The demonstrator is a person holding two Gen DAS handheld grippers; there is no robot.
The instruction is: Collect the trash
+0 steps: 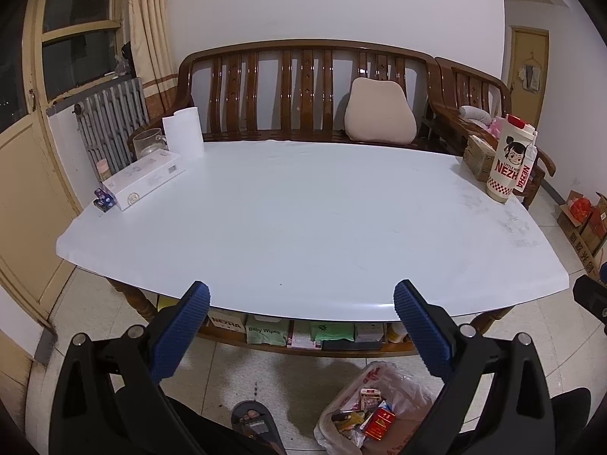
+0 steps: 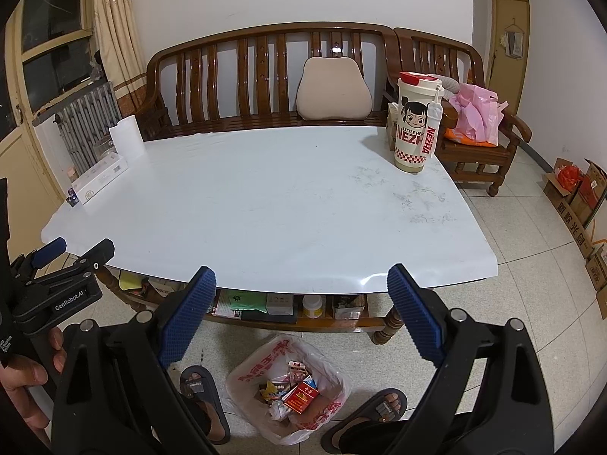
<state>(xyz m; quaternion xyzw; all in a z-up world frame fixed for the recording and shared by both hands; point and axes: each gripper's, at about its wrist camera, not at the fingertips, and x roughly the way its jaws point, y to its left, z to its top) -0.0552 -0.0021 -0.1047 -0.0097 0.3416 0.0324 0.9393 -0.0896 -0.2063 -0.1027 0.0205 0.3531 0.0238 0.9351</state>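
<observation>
Blue ribbed fingers of the left gripper spread wide and empty, held short of the near edge of the white-topped wooden table. Across the tabletop, left to right: long white carton at far left, white paper roll behind it, cream cartoon-printed tumbler with red lid at far right. Right gripper likewise spread wide, gripping nothing. Below and between both grippers, near on the tiled floor, a white plastic bag with red lettering, mouth open, with a red cigarette pack and crumpled wrappers inside. No loose trash apparent on the tabletop; collection judged nearly done. Right gripper appears nearer the bag.
</observation>
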